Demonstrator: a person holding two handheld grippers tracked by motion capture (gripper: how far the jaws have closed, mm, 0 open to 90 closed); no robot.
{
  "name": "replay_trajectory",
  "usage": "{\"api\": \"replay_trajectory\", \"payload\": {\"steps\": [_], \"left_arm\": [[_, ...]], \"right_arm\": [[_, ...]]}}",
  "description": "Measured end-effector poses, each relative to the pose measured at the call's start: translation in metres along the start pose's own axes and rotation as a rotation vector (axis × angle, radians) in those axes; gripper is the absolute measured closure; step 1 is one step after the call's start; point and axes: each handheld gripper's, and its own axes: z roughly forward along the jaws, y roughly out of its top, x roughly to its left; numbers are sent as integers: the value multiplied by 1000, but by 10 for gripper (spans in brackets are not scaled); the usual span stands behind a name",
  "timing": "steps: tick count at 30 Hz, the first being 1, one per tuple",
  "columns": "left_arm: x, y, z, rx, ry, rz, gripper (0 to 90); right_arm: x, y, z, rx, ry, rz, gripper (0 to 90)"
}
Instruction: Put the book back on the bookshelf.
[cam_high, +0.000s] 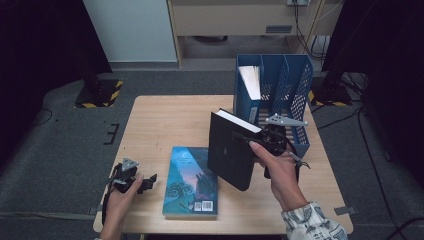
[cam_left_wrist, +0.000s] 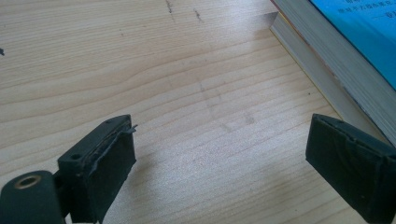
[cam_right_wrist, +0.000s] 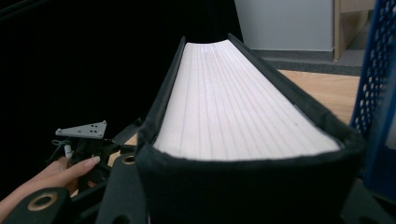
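A thick black book (cam_high: 230, 150) stands tilted above the table's middle, white page edges up, with my right gripper (cam_high: 246, 137) shut on its right edge. In the right gripper view the book's pages (cam_right_wrist: 233, 107) run away from the jaws of my right gripper (cam_right_wrist: 243, 196), which clamp its near end. A blue-covered book (cam_high: 191, 180) lies flat at the front centre. My left gripper (cam_high: 146, 184) rests near the front left, open, just left of that book. In the left gripper view my left gripper (cam_left_wrist: 224, 158) spans bare wood, the blue book's (cam_left_wrist: 355, 42) corner at upper right.
A blue perforated file rack (cam_high: 292, 85) stands at the back right of the wooden table (cam_high: 160, 120), with a white-paged book (cam_high: 250, 82) in its left slot. Its wall (cam_right_wrist: 373, 84) is close on the right in the right gripper view. Dark floor surrounds the table.
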Motion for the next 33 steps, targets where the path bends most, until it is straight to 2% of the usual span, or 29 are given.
{"api": "replay_trajectory", "payload": {"steps": [9,16,33], "left_arm": [[0,0,1,9,0,7,73],[0,-1,1,0,-7,-4,73],[-1,-2,2,15,-6,7,68]], "right_arm": [[-12,-6,-22,-20,-28,23,528],[-18,-12,-32,-26,-44,39,528],[-28,-18,-54,-48,-78,67,527]]}}
